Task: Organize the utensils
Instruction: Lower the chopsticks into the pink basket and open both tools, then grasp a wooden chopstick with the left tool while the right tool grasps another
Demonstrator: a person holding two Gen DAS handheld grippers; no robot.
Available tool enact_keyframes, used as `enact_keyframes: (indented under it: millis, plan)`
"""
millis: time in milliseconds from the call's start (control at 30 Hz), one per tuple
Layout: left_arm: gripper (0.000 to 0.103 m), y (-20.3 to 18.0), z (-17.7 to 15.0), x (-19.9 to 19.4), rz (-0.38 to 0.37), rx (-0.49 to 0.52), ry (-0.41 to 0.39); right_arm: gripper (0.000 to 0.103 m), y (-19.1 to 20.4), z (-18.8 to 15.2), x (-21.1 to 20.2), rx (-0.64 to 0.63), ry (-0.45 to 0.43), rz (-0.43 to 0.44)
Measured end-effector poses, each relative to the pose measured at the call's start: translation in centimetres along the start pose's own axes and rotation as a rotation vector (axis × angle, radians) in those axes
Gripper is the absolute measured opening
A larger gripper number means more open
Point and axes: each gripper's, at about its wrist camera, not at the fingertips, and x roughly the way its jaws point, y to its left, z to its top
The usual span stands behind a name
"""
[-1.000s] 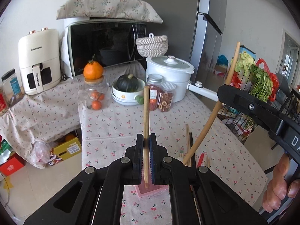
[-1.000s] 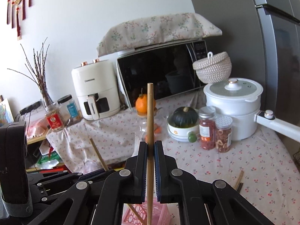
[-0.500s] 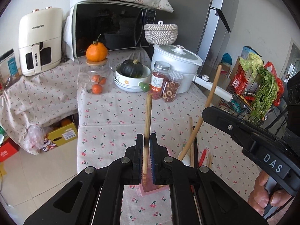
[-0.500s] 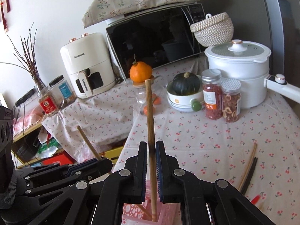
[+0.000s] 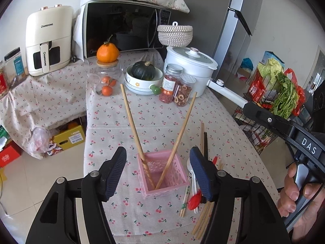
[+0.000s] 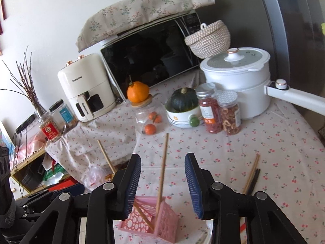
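Note:
A pink slotted basket (image 5: 162, 174) (image 6: 162, 223) stands on the cherry-print tablecloth (image 5: 142, 126). Two wooden chopsticks stand in it and lean apart, one to the left (image 5: 134, 130) (image 6: 105, 156) and one to the right (image 5: 180, 134) (image 6: 162, 168). My left gripper (image 5: 158, 150) hangs over the basket with its jaws opening, the pads clear of both sticks. My right gripper (image 6: 162, 156) has its jaws opening too, a chopstick free between them. Loose chopsticks (image 5: 203, 138) (image 6: 251, 174), a white spoon (image 5: 192, 174) and a red utensil (image 5: 195, 201) lie right of the basket.
Behind the basket stand two spice jars (image 5: 178, 87), a bowl with a green squash (image 5: 144, 79), a glass jar under an orange (image 5: 106, 77) and a white pot with a long handle (image 5: 191, 69). A wire rack of greens (image 5: 278, 93) is at the right. The table's edge drops to the floor at left.
Both grippers went from shut on a chopstick each to open. The two chopsticks were let go and now lean apart in the pink basket. The right gripper sank closer to the basket.

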Motion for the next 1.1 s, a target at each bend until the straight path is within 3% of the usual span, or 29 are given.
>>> enact_keyframes:
  millis: [67, 167, 267, 433, 733, 800, 967, 1100]
  plan:
    - [0.082, -0.6, -0.4, 0.1, -0.012, 0.011, 0.025, 0.056, -1.3, -0.3, -0.5, 0.008, 0.017, -0.051]
    - [0.086, -1.9, -1.1, 0.4, -0.026, 0.034, 0.064, 0.071, -3.7, -0.9, -1.3, 0.031, 0.044, -0.124]
    - [0.089, -3.5, -1.7, 0.8, -0.037, 0.061, 0.103, 0.077, -6.2, -1.6, -2.0, 0.059, 0.08, -0.19]
    - [0.089, -6.8, -2.9, 2.0, -0.066, 0.111, 0.177, 0.08, -10.0, -3.2, -2.9, 0.099, 0.172, -0.315]
    - [0.088, -12.5, -3.7, 6.6, -0.101, 0.182, 0.303, 0.081, -16.2, -5.2, -4.4, 0.209, 0.279, -0.418]
    - [0.082, -13.5, -3.5, 8.2, -0.118, 0.172, 0.316, 0.081, -17.2, -5.4, -4.7, 0.225, 0.291, -0.435]
    - [0.02, -15.7, -4.2, 14.6, -0.161, 0.177, 0.461, 0.081, -19.0, -5.7, -4.2, 0.237, 0.324, -0.447]
    - [0.012, -17.0, -5.8, 19.0, -0.107, 0.221, 0.54, 0.081, -19.2, -6.0, -3.7, 0.221, 0.353, -0.446]
